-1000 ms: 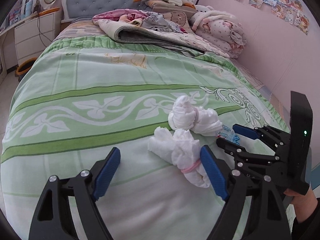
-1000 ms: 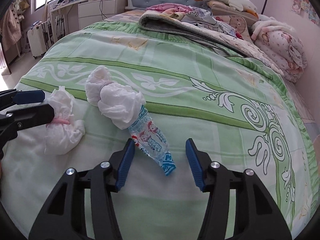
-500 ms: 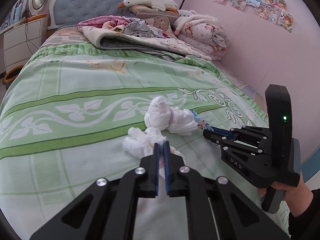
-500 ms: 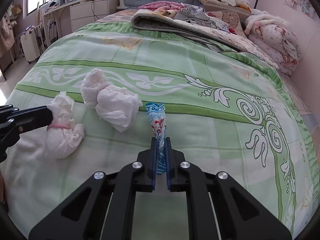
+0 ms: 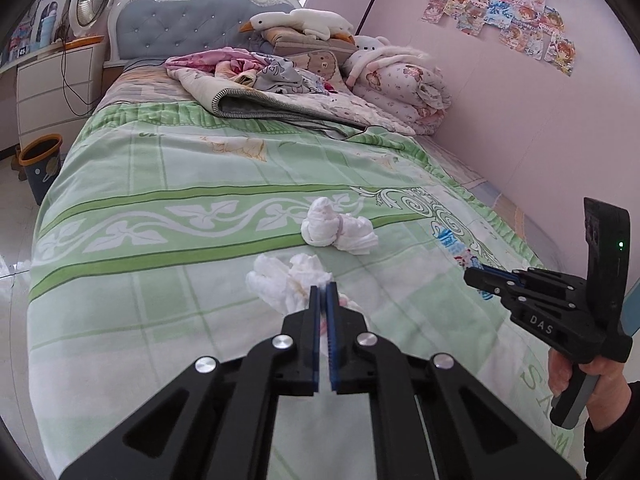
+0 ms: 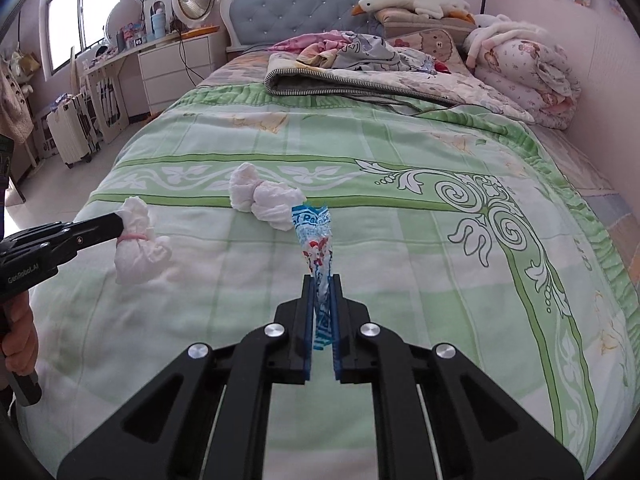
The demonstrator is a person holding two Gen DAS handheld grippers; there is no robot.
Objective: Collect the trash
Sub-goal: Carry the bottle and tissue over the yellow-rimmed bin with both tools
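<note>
Nearest to us, over the foot end of the bed (image 6: 400, 248), our left gripper (image 5: 324, 292) is clamped tight on a white tissue wad (image 5: 286, 280) tied with a pink band; in the right wrist view the same wad (image 6: 138, 240) hangs from the tips of the left gripper (image 6: 116, 222), lifted just clear of the green quilt (image 5: 180, 184). Our left hand (image 6: 18, 332) shows at the left edge of that view, wrapped round the handle.

Our right gripper (image 6: 322, 280) has pinched shut on a blue and white printed wrapper (image 6: 316, 236), which stands up out of the closed jaws. From the left wrist view we see the right gripper (image 5: 470, 274) from the side near the quilt's right edge, our right hand (image 5: 592, 384) under it, with the wrapper (image 5: 456, 246) poking out ahead of the tips.

A little further up, near the middle of the quilt beside the leaf-pattern stripe, a second tissue bundle (image 6: 262, 196) lies flat, just beyond the wrapper's top.

Further on, a rumpled blanket (image 6: 360, 76) is heaped across the bed. A plush goose (image 6: 412, 0) lies on pillows by the padded headboard (image 6: 288, 8).

On the floor by the bed's left edge stands a small bin (image 5: 42, 164).
</note>
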